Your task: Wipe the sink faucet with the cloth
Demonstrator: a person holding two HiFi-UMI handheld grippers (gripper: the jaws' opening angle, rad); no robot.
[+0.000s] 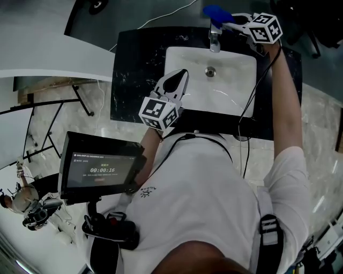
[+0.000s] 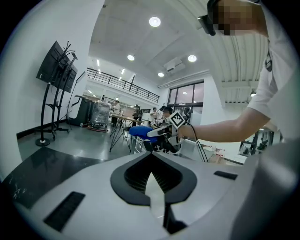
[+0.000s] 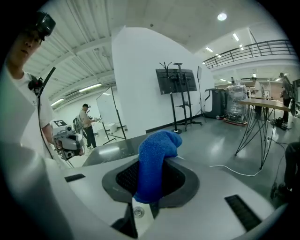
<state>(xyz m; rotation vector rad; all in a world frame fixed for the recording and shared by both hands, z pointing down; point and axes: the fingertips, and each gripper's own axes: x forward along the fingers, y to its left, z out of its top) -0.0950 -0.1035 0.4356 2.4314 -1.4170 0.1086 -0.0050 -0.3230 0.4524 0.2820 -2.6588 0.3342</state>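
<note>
A chrome faucet [image 1: 215,39] stands at the back rim of the white sink [image 1: 179,60]. My right gripper [image 1: 229,20] reaches in from the right and is shut on a blue cloth [image 1: 215,11], which sits just over the faucet's top; I cannot tell whether they touch. In the right gripper view the cloth [image 3: 155,157] bulges up from between the jaws of that gripper [image 3: 151,180]. My left gripper [image 1: 178,79] hovers over the sink's left front corner, shut and holding nothing. The left gripper view shows its own closed jaws [image 2: 153,161] and, beyond them, the blue cloth [image 2: 139,131].
The sink is set in a black marble counter [image 1: 134,69]. A drain [image 1: 210,71] lies below the faucet. A black cable [image 1: 252,101] hangs across the sink's right edge. A tablet screen [image 1: 102,168] is mounted at the person's left side.
</note>
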